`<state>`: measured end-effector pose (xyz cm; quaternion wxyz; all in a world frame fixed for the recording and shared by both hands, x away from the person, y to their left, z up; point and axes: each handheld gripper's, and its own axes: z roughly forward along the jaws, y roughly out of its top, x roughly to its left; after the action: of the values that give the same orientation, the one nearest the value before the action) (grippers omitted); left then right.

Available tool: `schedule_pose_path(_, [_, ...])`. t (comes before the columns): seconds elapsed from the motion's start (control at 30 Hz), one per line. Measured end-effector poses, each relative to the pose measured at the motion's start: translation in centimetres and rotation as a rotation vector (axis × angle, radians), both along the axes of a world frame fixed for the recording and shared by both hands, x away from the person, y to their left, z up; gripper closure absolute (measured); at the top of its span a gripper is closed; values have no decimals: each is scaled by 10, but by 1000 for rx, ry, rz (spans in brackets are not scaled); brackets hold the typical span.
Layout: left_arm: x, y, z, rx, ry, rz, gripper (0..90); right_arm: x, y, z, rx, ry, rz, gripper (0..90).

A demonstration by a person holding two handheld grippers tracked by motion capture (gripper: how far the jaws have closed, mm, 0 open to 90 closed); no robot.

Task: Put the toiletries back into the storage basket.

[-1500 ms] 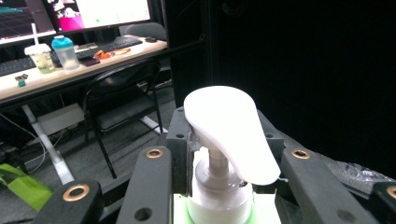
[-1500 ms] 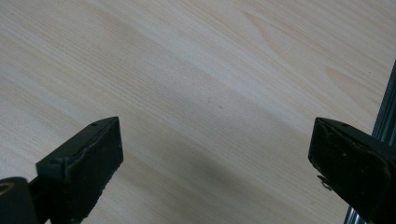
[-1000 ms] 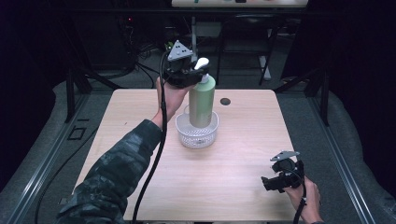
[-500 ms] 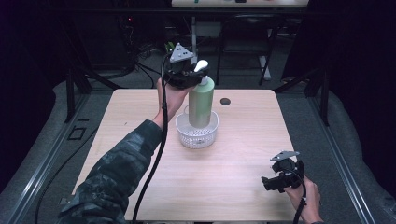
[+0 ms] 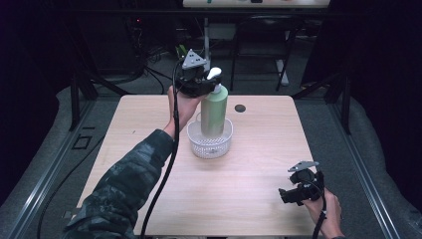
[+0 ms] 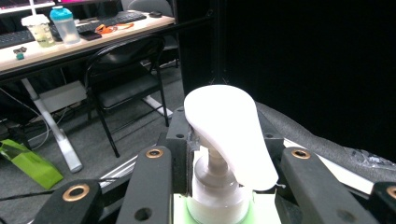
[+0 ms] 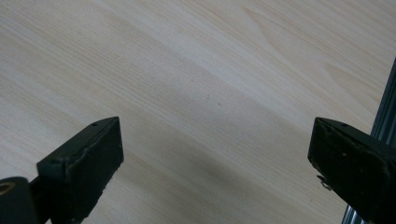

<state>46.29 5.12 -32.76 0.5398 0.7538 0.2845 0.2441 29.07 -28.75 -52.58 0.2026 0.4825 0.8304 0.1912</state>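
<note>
A pale green pump bottle (image 5: pixel 214 112) with a white pump head (image 6: pixel 229 135) stands upright in a white mesh basket (image 5: pixel 209 148) at the table's back middle. My left gripper (image 5: pixel 212 85) comes in from the left at the bottle's top. Its jaws sit on either side of the neck (image 6: pixel 219 186), shut on it just below the pump. Low over the front right corner, my right gripper (image 5: pixel 286 195) is held open. Between its jaws (image 7: pixel 215 163) there is only bare wood.
The light wooden table (image 5: pixel 249 174) has a small black hole (image 5: pixel 240 108) behind the basket. The table's right edge (image 7: pixel 385 107) lies close to my right gripper. Chairs, a desk and cables stand in the dark beyond the far edge.
My left gripper and the bottle's top have dropped very slightly. The right gripper stays where it was.
</note>
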Motion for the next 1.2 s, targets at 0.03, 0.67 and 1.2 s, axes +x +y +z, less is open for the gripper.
schedule_pose_path(0.03, [0,0,-1,-1,1,0,671,0,0,0,-1,0,-1,28])
schedule_pose_path(0.67, [4,1,-15,3,32,7,670,0,0,0,-3,4,-1,28])
schedule_pose_path(1.2, [3,2,-29,0,46,6,671,0,0,0,-3,0,5,31])
